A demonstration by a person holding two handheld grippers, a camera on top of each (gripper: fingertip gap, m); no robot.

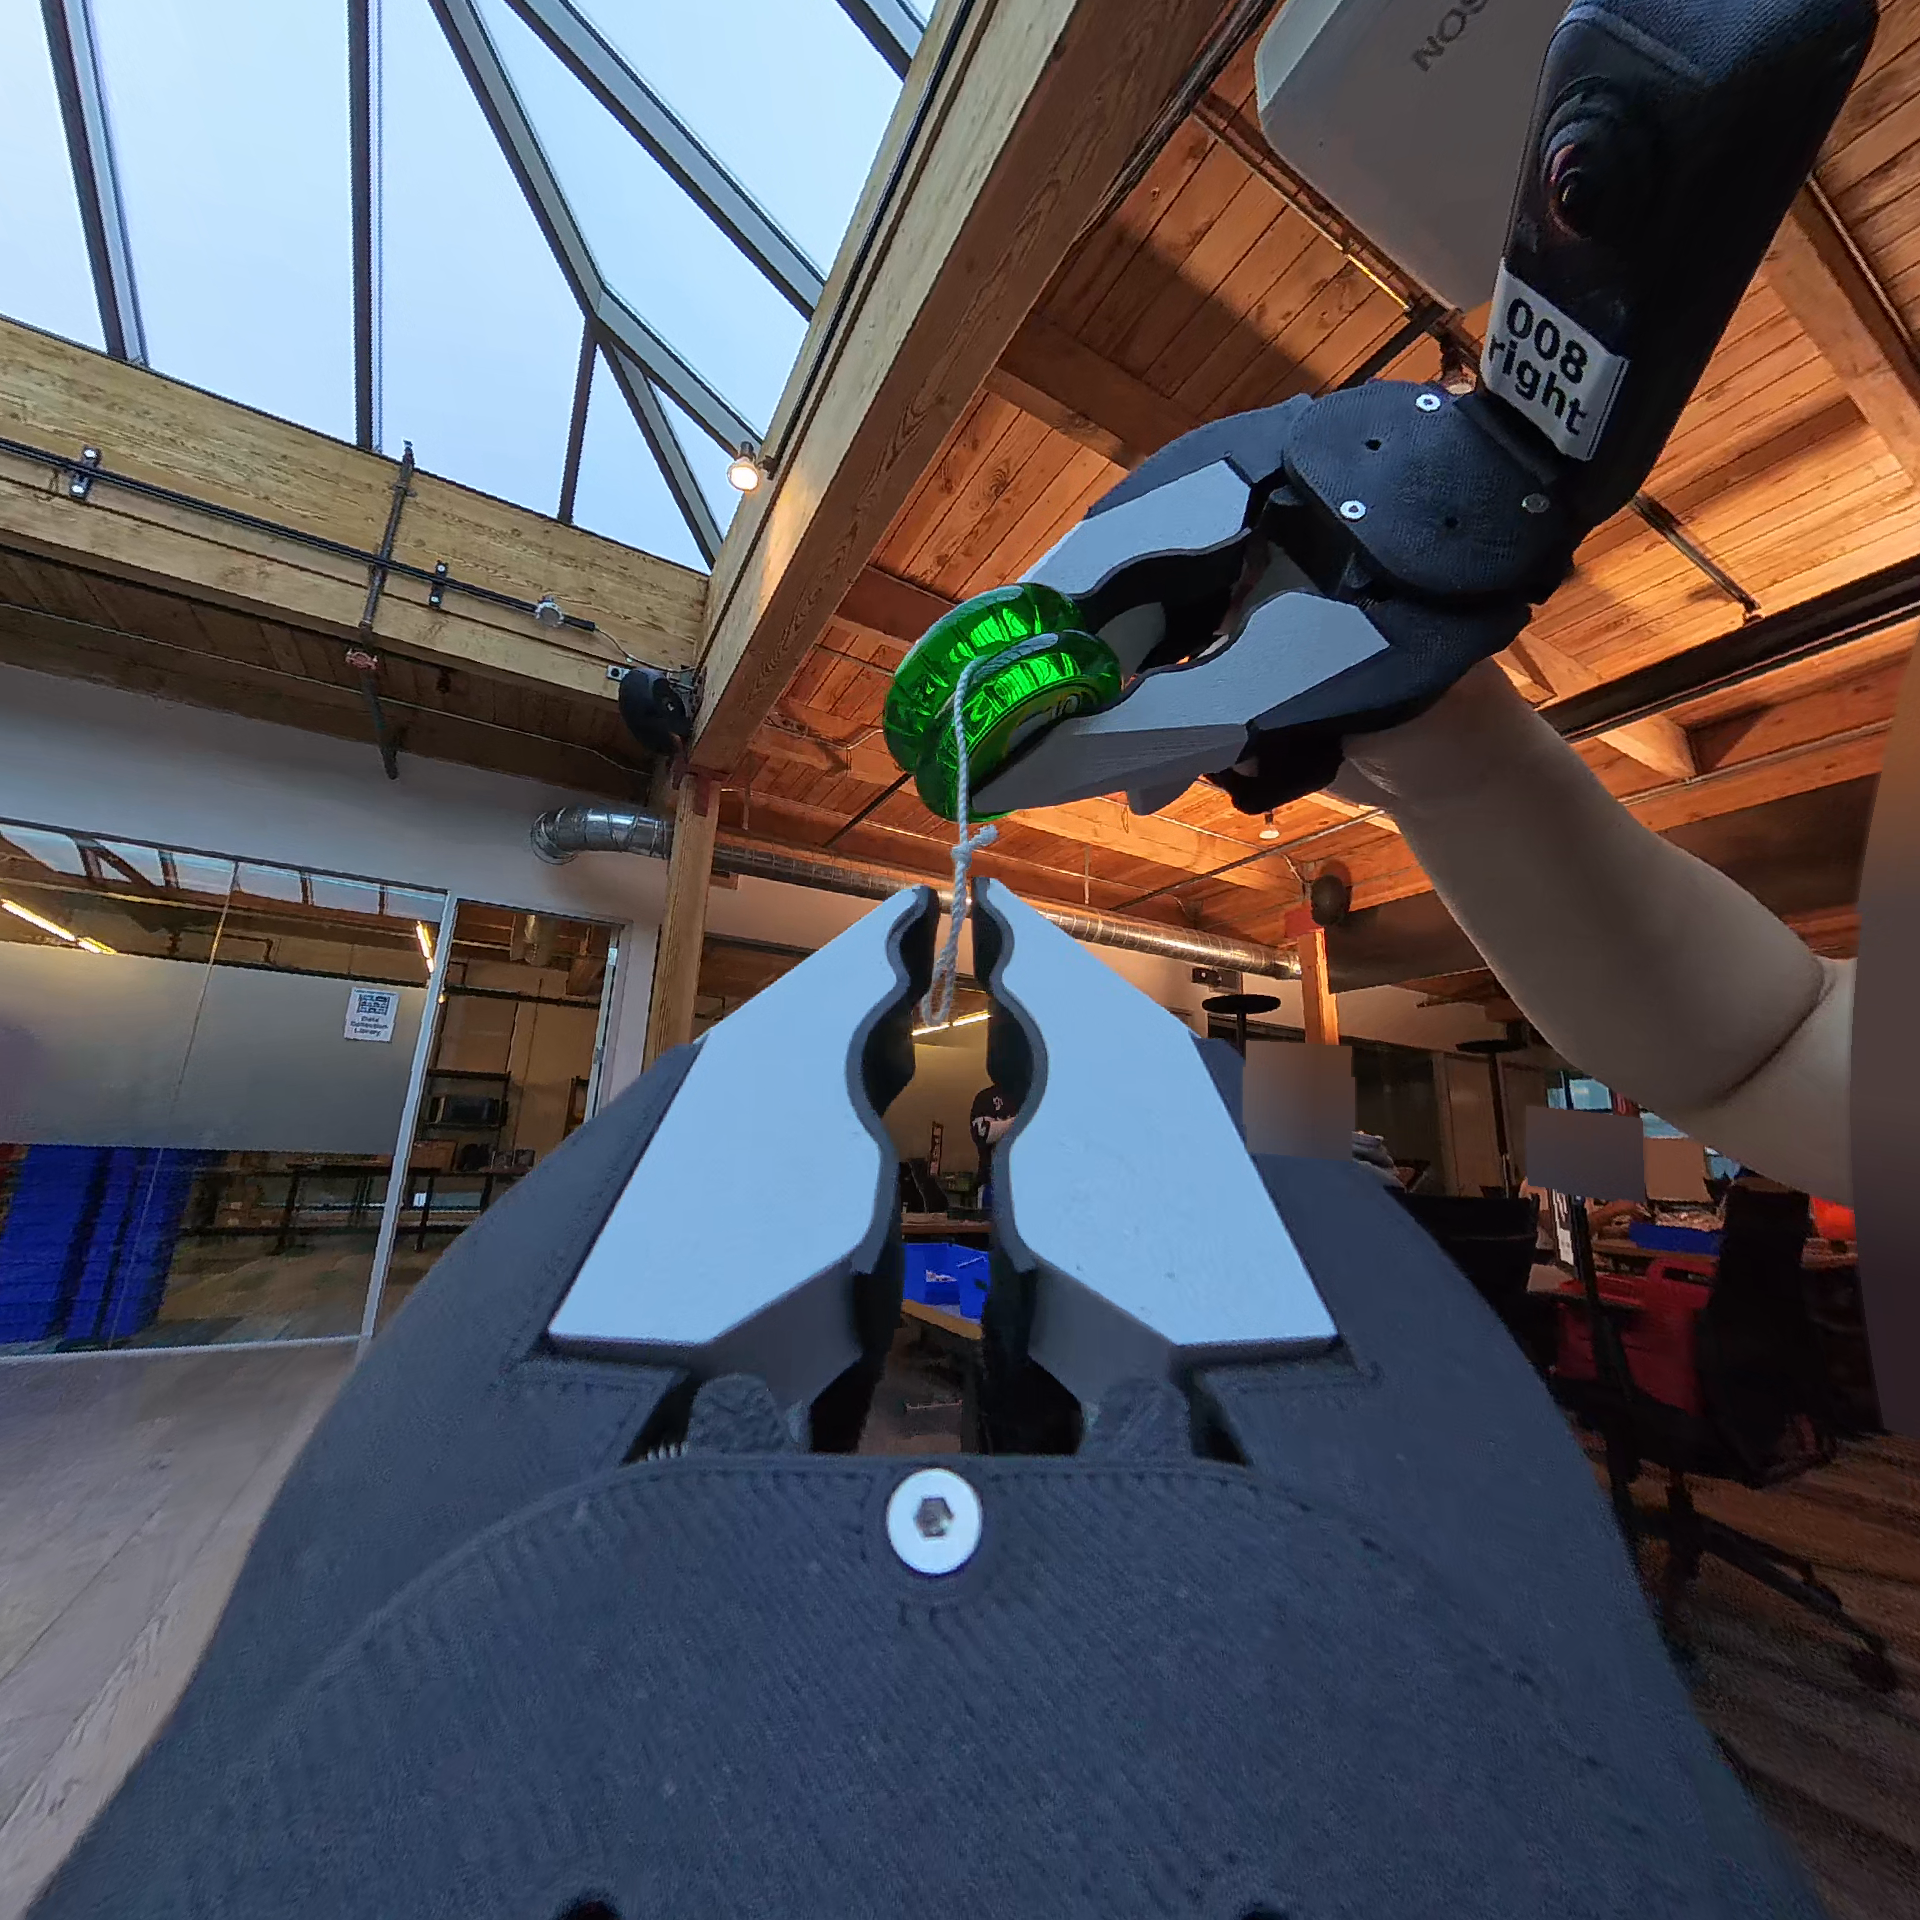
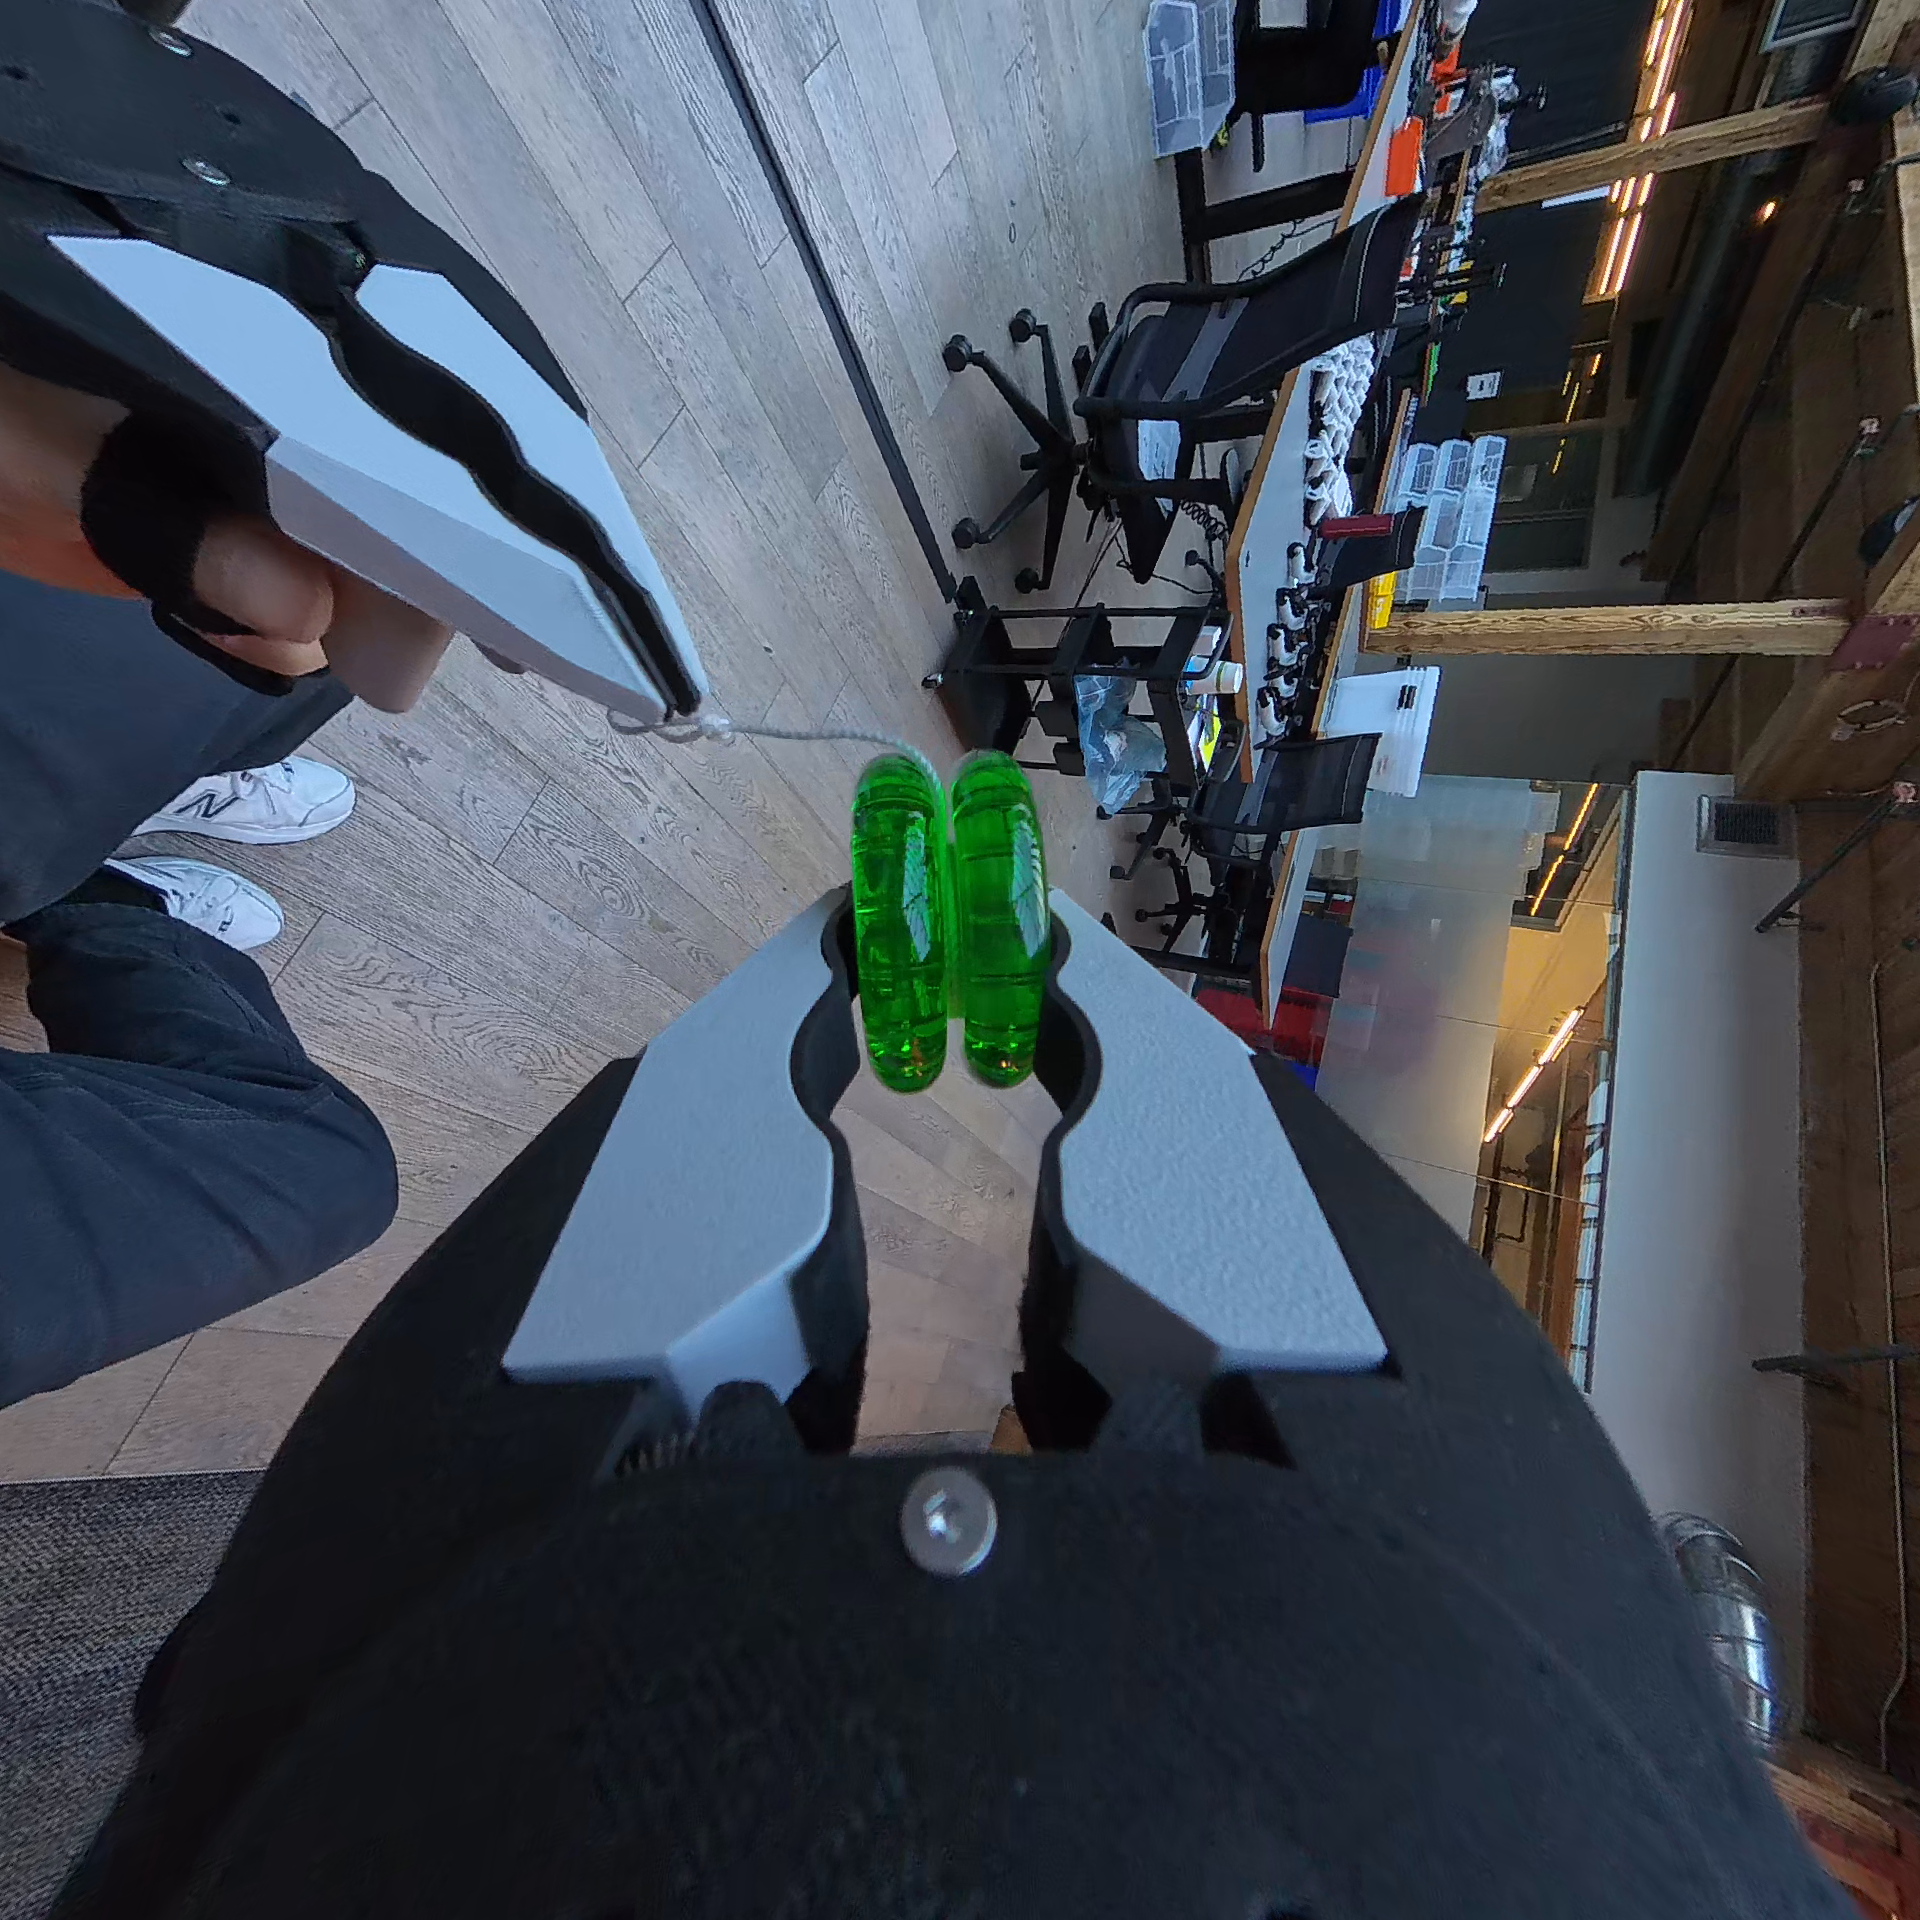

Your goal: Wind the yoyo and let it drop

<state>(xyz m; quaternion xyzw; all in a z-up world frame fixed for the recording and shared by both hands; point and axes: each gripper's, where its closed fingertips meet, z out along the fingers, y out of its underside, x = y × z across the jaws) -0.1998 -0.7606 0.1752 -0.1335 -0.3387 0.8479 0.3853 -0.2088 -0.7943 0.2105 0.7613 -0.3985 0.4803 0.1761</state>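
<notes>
Pinching the white string [image 1: 957,914] at its knotted loop end, your left gripper [image 1: 958,902] has its jaws drawn nearly together at the tips, with the loop hanging down between the fingers. In the right wrist view that same gripper [image 2: 681,707] sits at the upper left, held by your gloved hand [image 2: 197,561], and the short length of string [image 2: 810,736] runs nearly taut from its tip across to the yoyo. Your dark trouser legs and white shoes [image 2: 223,842] show at the left edge over the wooden floor [image 2: 582,436].

Moving rightward, the green translucent yoyo [image 2: 948,925] is in mid-air, clamped by its two outer faces between the fingertips of your right gripper [image 2: 951,935]. The groove faces outward and the string enters it at the top, mostly wound in. From the left wrist view the yoyo [image 1: 1003,707] hangs just above the left gripper's tips, with the right gripper [image 1: 1049,707] reaching in from the upper right.

Farther right stand office chairs [image 2: 1174,416] and cluttered worktables [image 2: 1288,582].
</notes>
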